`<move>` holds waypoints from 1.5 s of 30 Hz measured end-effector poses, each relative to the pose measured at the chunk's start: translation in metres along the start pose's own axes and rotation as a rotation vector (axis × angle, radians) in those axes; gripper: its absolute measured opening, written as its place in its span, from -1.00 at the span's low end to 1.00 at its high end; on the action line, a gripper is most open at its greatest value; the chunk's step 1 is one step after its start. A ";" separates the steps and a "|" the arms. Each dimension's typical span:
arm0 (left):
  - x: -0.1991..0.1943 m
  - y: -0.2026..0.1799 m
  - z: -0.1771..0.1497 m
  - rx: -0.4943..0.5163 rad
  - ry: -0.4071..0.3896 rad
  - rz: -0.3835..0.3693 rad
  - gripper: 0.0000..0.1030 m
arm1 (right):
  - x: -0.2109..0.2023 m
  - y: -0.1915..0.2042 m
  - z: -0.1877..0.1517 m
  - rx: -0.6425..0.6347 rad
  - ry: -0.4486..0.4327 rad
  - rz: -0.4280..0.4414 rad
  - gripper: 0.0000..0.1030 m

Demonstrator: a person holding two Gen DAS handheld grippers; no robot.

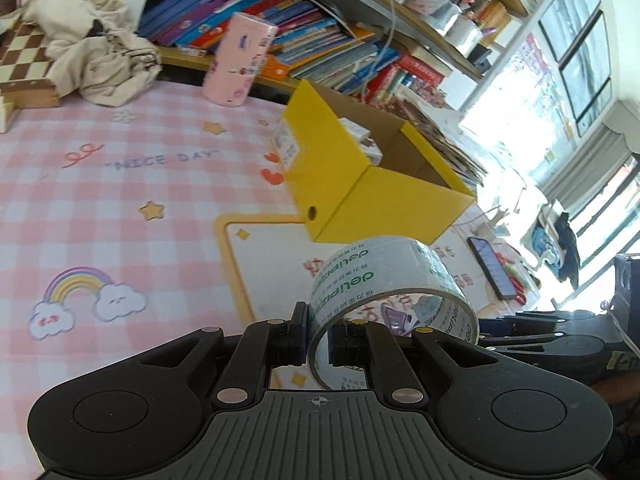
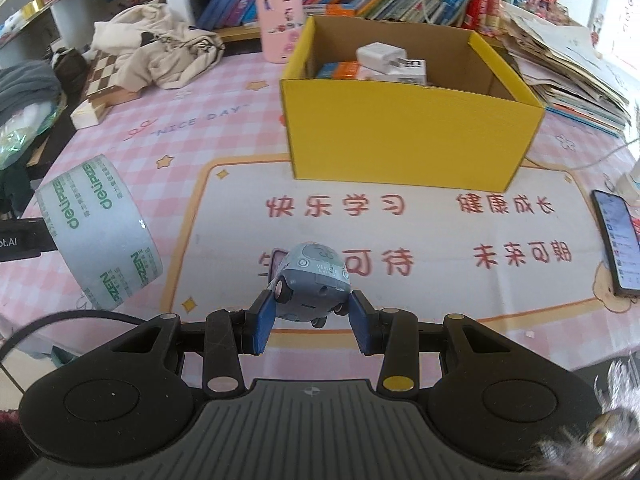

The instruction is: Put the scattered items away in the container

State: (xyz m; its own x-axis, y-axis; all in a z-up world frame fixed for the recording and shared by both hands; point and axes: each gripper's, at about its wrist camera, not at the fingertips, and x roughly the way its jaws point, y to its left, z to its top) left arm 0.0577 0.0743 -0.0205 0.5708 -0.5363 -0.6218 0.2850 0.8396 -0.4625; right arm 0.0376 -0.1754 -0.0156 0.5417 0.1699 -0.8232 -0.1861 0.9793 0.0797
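Note:
My left gripper (image 1: 318, 334) is shut on the wall of a clear tape roll (image 1: 384, 280) with green print and holds it above the pink mat. The roll also shows at the left of the right wrist view (image 2: 100, 232). My right gripper (image 2: 312, 316) is shut on a small grey-blue toy car (image 2: 312, 280), held tilted above the mat. The yellow cardboard box (image 2: 408, 136) stands open ahead of it, with a white charger (image 2: 380, 56) and small packs inside. In the left wrist view the box (image 1: 380, 200) is ahead and to the right.
A phone (image 2: 618, 240) lies at the right edge of the mat. A pink case (image 2: 280, 20) stands behind the box, a chessboard (image 2: 108, 80) and beige cloth (image 2: 160, 48) at the back left. Stacked books and papers (image 2: 568, 68) line the back and right.

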 end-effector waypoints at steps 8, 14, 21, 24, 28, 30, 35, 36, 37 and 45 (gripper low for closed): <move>0.022 -0.025 0.008 0.023 0.025 -0.029 -0.85 | -0.005 -0.026 0.001 0.019 0.015 -0.019 -0.27; 0.042 -0.045 0.016 0.041 0.040 -0.036 -0.85 | -0.004 -0.051 0.005 0.030 0.023 -0.017 -0.27; 0.061 -0.066 0.023 0.048 0.052 -0.029 -0.85 | -0.002 -0.079 0.012 0.035 0.034 -0.010 -0.27; 0.068 -0.073 0.026 0.047 0.053 -0.023 -0.85 | -0.001 -0.089 0.016 0.028 0.039 -0.001 -0.27; 0.076 -0.085 0.031 0.055 0.049 -0.020 -0.85 | -0.002 -0.101 0.021 0.022 0.033 0.015 -0.27; 0.077 -0.095 0.036 0.073 0.038 -0.021 -0.85 | -0.006 -0.106 0.027 0.013 0.015 0.028 -0.27; 0.078 -0.120 0.051 0.125 -0.010 -0.029 -0.85 | -0.017 -0.117 0.043 -0.014 -0.038 0.062 -0.27; 0.077 -0.124 0.055 0.128 -0.025 -0.033 -0.85 | -0.020 -0.119 0.047 -0.019 -0.048 0.069 -0.27; 0.077 -0.127 0.059 0.126 -0.039 -0.037 -0.85 | -0.022 -0.121 0.051 -0.027 -0.063 0.077 -0.27; 0.085 -0.143 0.088 0.101 -0.131 -0.034 -0.86 | -0.030 -0.129 0.088 -0.158 -0.159 0.113 -0.27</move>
State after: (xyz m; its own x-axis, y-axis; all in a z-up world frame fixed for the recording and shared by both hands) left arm 0.1330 -0.0838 0.0483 0.6530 -0.5543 -0.5160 0.3782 0.8290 -0.4120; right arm 0.1174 -0.2973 0.0486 0.6297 0.3050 -0.7145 -0.3721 0.9258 0.0673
